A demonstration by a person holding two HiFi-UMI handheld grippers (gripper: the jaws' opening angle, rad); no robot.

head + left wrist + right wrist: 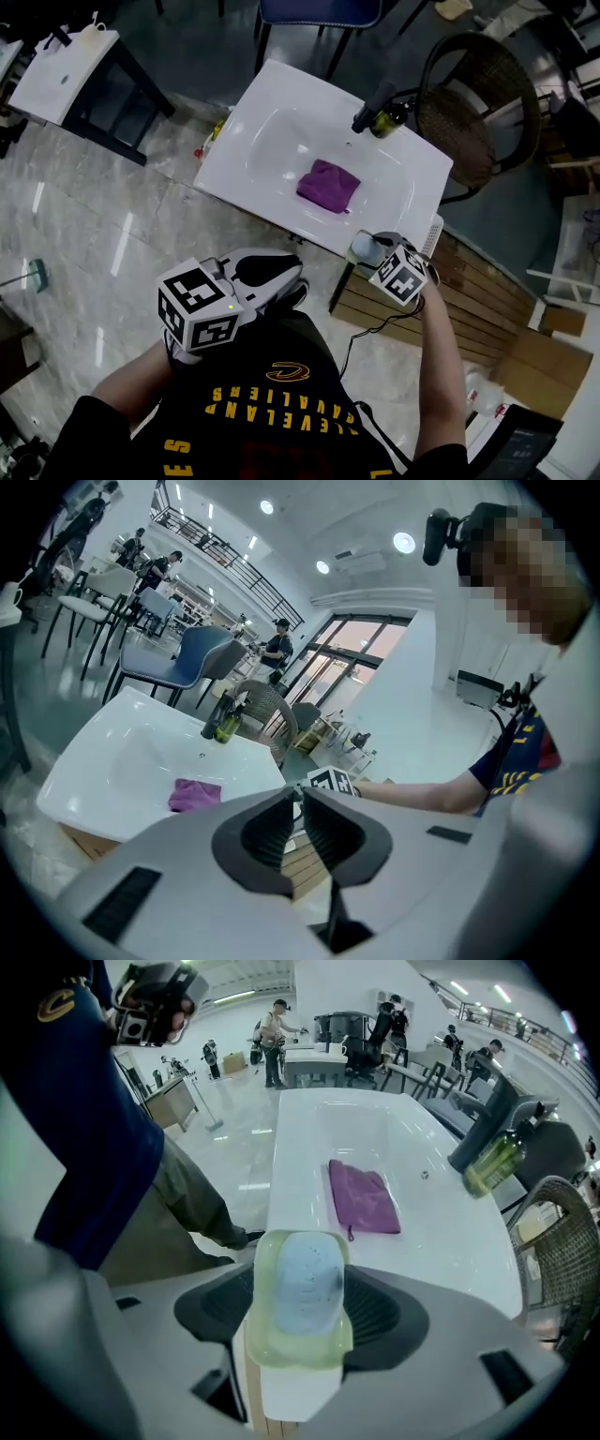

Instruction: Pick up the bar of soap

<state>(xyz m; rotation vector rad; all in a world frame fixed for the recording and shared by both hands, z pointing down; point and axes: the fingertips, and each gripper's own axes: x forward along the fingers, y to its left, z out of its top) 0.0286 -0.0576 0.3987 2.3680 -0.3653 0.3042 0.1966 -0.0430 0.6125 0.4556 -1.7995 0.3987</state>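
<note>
Right gripper: the jaws stand wide apart and point steeply down. The soap, a pale blue bar, lies in a translucent green dish, and the dish sits directly between the two pads. Each long side of the dish runs just beside one pad. Firm pressure from the pads on the dish is not evident.

Location of the soap: the dish rests on the near edge of the white sink, toward the right corner. The head view shows the right gripper directly over this spot.

Left gripper: the jaws are together at the tips, with nothing between them. This gripper is held close to the person's body. It is left of the soap, nearer than it and well apart from it.

Other items: a purple cloth lies in the basin, beyond the soap. A dark faucet and a green bottle stand at the far right edge of the sink.
</note>
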